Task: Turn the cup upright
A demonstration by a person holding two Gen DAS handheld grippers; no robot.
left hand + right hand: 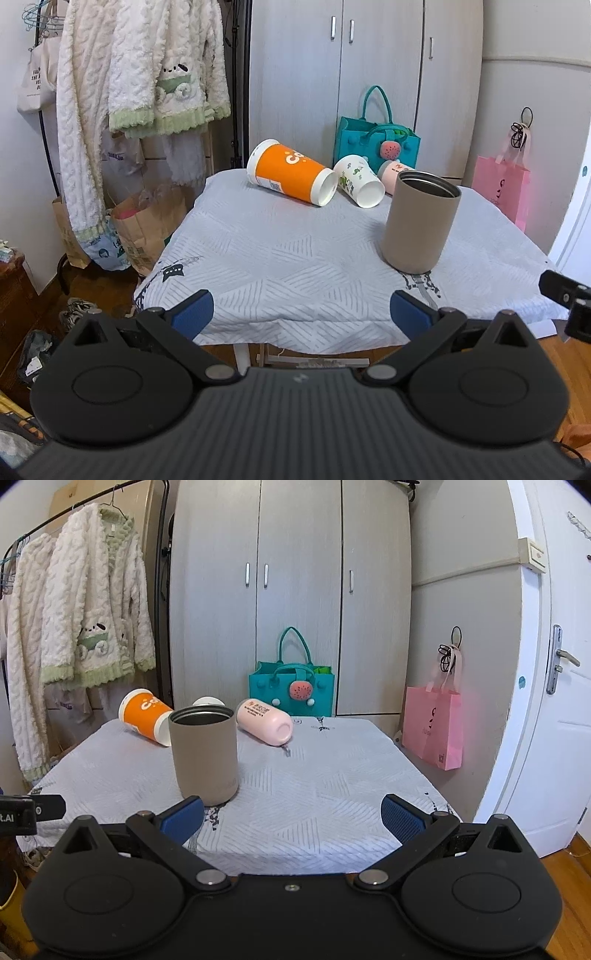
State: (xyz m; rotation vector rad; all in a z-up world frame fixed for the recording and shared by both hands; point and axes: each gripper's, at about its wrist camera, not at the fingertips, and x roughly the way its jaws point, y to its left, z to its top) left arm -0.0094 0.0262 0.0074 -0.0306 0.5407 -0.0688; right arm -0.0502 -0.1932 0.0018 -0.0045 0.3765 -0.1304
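Four cups on the table (280,258), and only one is upright: the tan metal tumbler (421,221), a smooth matte cylinder with a steel lining. I'll use it as the landmark. Behind and left of it lies the big orange paper cup (291,171), glossy and tapered, on its side with its long axis running roughly left to right, narrow base pointing toward the tumbler. Just behind the tumbler is a white printed paper cup (358,181), also tipped over, and behind-right a rounded pink cup (264,720) on its side.

Both grippers hang back at the near table edge, well short of the tumbler. The left gripper (301,314) has its blue pads spread wide, holding nothing; same with the right gripper (291,818).

My guess: the orange one's closer to the left hand, pink to the right. The quilted cloth looks soft, so cups could roll.
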